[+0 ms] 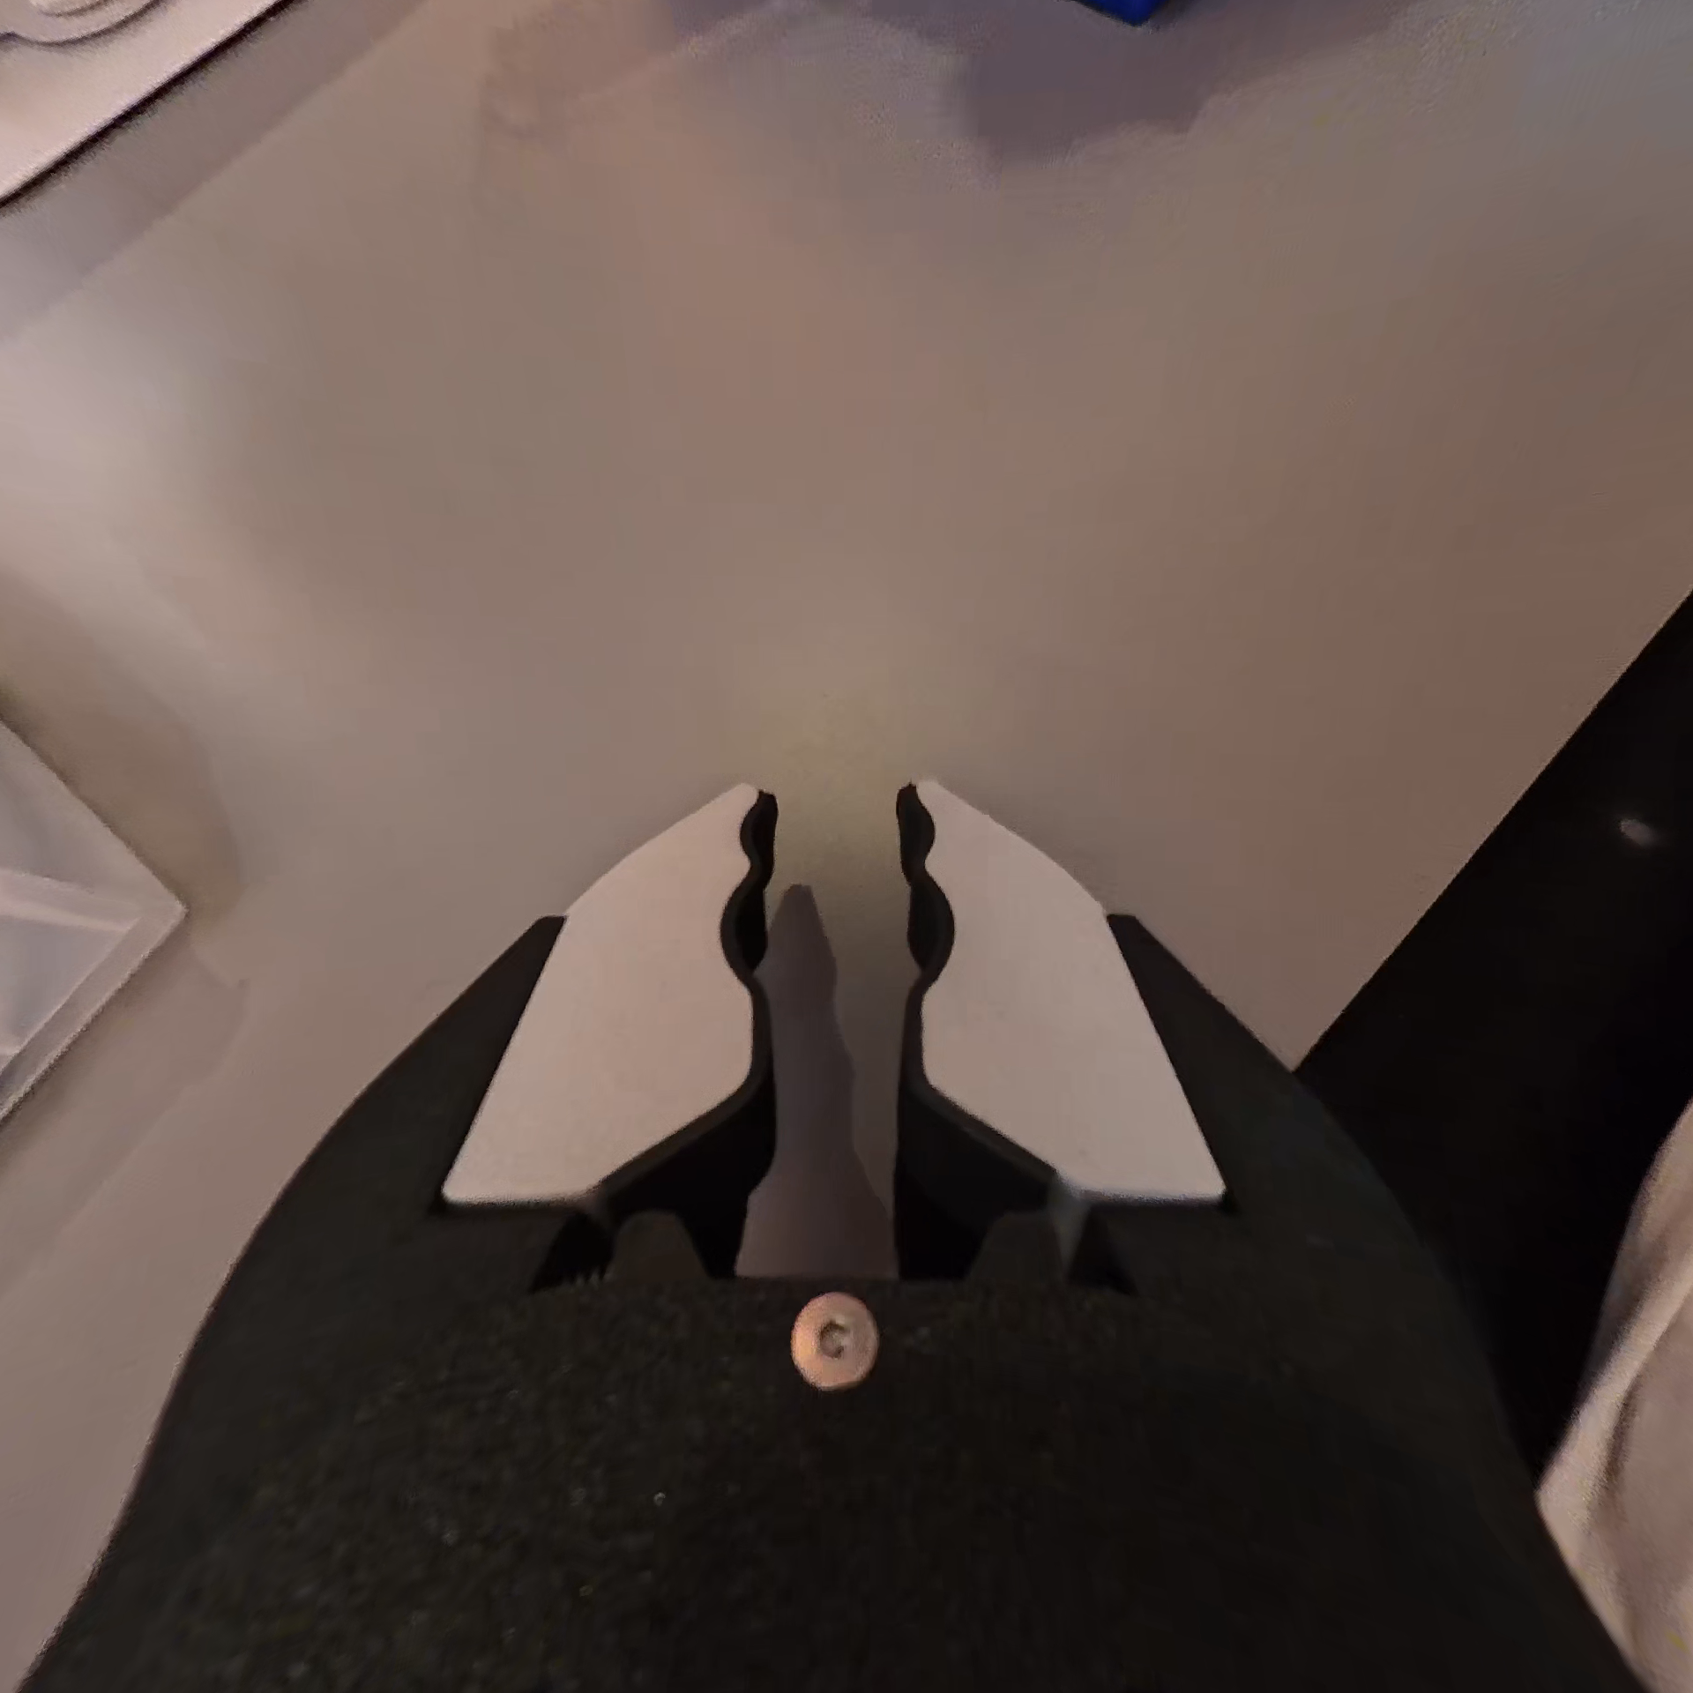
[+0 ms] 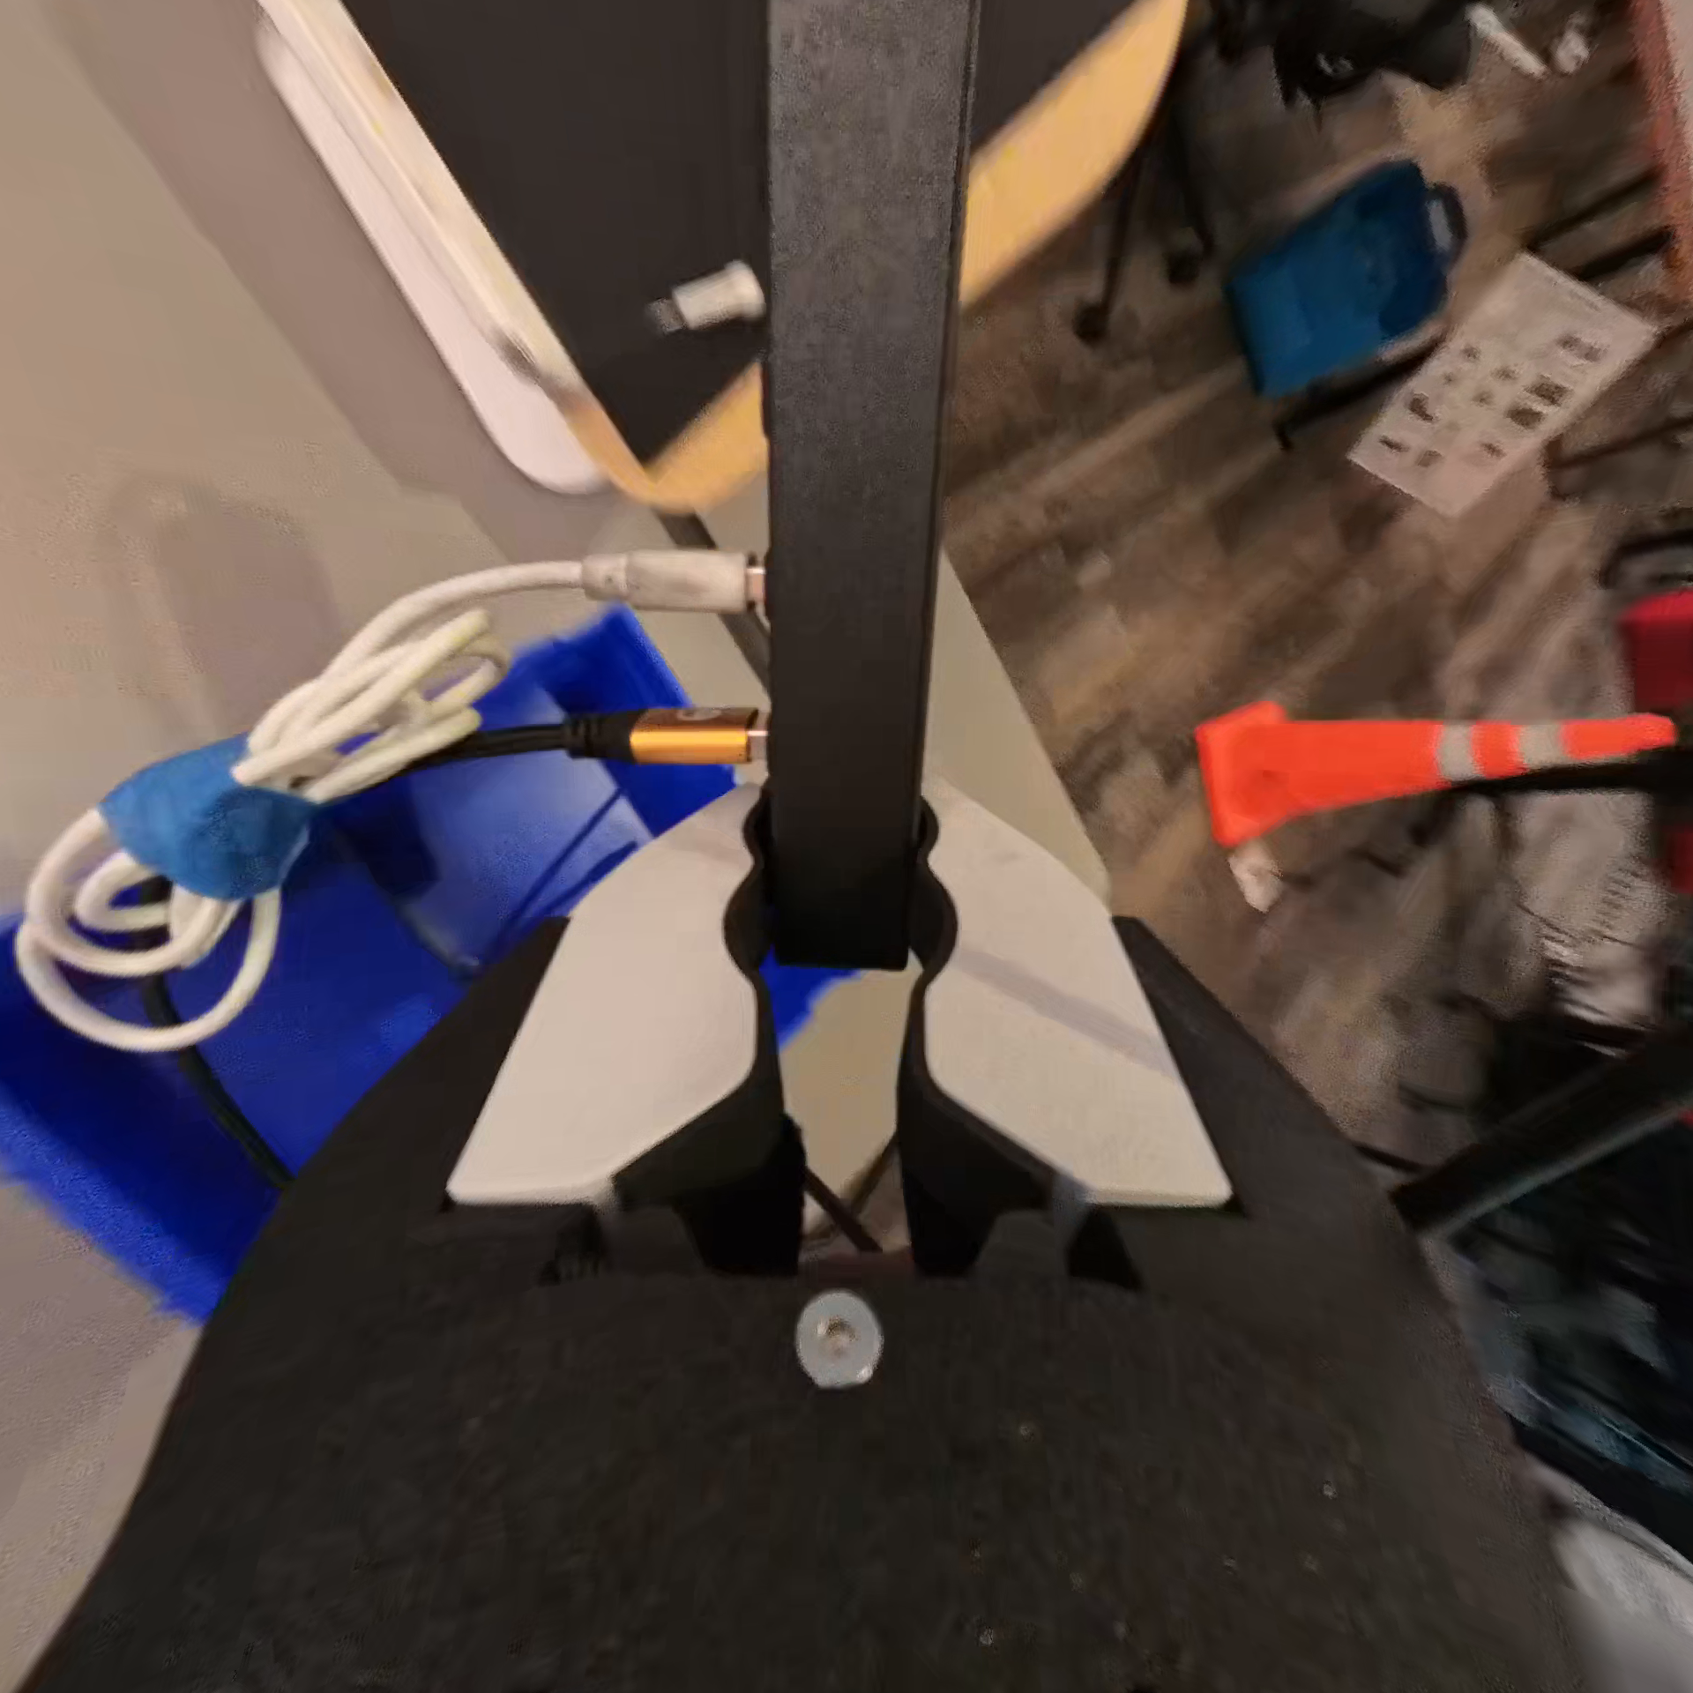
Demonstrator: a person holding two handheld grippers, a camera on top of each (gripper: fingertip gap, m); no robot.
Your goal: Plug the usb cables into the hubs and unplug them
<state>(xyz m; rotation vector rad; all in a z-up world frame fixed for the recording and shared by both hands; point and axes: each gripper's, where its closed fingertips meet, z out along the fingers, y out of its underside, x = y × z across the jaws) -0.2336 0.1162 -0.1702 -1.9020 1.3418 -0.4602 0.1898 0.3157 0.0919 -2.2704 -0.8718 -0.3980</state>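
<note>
In the right wrist view my right gripper (image 2: 843, 824) is shut on the near end of a long black hub (image 2: 861, 366), held up in the air. Two cables are plugged into the hub's left side: a white plug (image 2: 669, 582) and, nearer to me, a gold plug (image 2: 692, 735) on a black cable. The white cable hangs in a coil (image 2: 137, 962) bound with blue tape (image 2: 206, 834). A small white connector (image 2: 710, 298) shows farther up beside the hub; I cannot tell if it is plugged in. My left gripper (image 1: 836, 806) is open and empty over the bare grey table (image 1: 824, 458).
A blue bin (image 2: 458, 870) sits on the table under the cables. A clear plastic box (image 1: 55, 916) is at the left edge of the left wrist view; the table edge (image 1: 1466, 824) runs along the right. An orange cone (image 2: 1374, 760) lies on the floor beyond.
</note>
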